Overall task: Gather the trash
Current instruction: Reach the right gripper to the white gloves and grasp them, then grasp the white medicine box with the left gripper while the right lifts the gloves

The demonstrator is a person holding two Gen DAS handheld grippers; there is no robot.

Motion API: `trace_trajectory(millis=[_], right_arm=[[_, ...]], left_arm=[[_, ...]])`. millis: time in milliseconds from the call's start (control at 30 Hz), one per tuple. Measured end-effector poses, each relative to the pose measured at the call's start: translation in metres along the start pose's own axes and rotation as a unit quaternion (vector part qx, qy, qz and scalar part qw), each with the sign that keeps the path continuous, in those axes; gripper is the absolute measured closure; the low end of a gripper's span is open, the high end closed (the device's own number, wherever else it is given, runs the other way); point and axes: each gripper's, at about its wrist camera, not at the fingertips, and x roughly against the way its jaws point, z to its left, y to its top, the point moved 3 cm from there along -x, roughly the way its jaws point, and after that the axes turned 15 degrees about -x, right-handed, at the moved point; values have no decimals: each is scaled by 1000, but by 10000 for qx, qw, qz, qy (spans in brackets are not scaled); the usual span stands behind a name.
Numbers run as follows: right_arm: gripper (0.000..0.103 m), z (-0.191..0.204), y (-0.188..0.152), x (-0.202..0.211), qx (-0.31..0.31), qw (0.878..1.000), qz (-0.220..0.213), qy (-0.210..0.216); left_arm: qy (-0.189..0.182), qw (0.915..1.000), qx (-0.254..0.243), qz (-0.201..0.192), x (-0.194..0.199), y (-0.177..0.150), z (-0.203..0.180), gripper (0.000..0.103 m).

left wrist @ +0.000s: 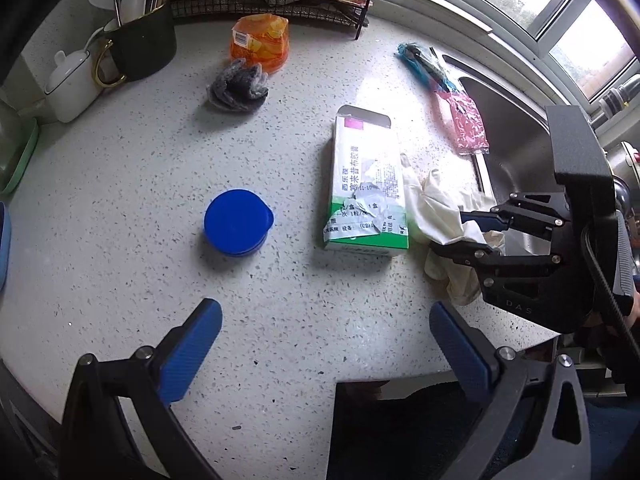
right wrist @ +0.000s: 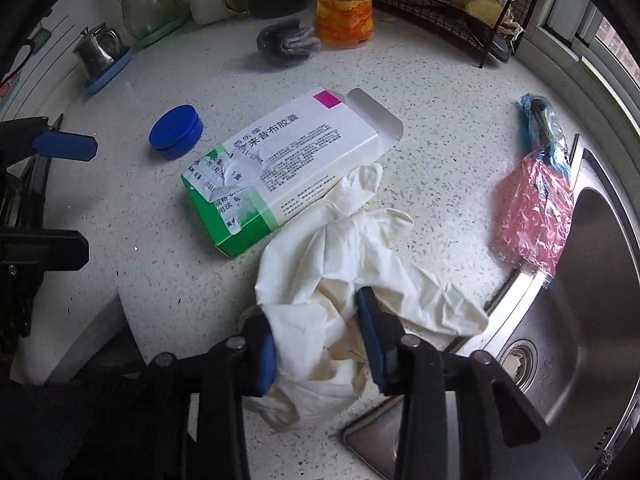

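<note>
A crumpled white glove [right wrist: 340, 248] lies on the speckled counter by the sink, and my right gripper [right wrist: 314, 316] is shut on its bunched lower part. In the left wrist view that gripper [left wrist: 450, 232] pinches the same glove [left wrist: 436, 204] from the right. A green-and-white medicine box [right wrist: 288, 168] with an open flap lies flat just beyond the glove and touches it. Left of the box [left wrist: 366, 184] sits a round blue lid [left wrist: 236, 222]. My left gripper [left wrist: 326, 320] hovers open over bare counter, nearer than the lid, with nothing between its fingers.
A pink wrapper [right wrist: 532, 216] and a blue wrapper [right wrist: 540, 124] lie at the rim of the steel sink [right wrist: 580, 320]. At the back are an orange packet [left wrist: 260, 42], a grey scrubber [left wrist: 238, 86], a black utensil mug [left wrist: 144, 48], a white jar [left wrist: 72, 84] and a wire rack [left wrist: 280, 4].
</note>
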Motion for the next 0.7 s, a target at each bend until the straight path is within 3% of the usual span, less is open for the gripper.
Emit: trace_trajectory(millis=[67, 167, 467, 700], right_arm=[[93, -2, -3, 2, -200, 9996, 92, 172], [96, -9, -7, 9, -503, 9980, 165, 333], [97, -39, 3, 57, -1215, 9916, -414, 155], [97, -63, 19, 48, -1610, 9857, -500, -35]], left_arm=[[15, 10000, -56, -33, 2, 2, -4, 0], [55, 9998, -165, -79, 5, 7, -8, 0], [98, 9982, -567, -168, 4, 42, -18, 0], [63, 9958, -914, 14, -20, 74, -24, 0]])
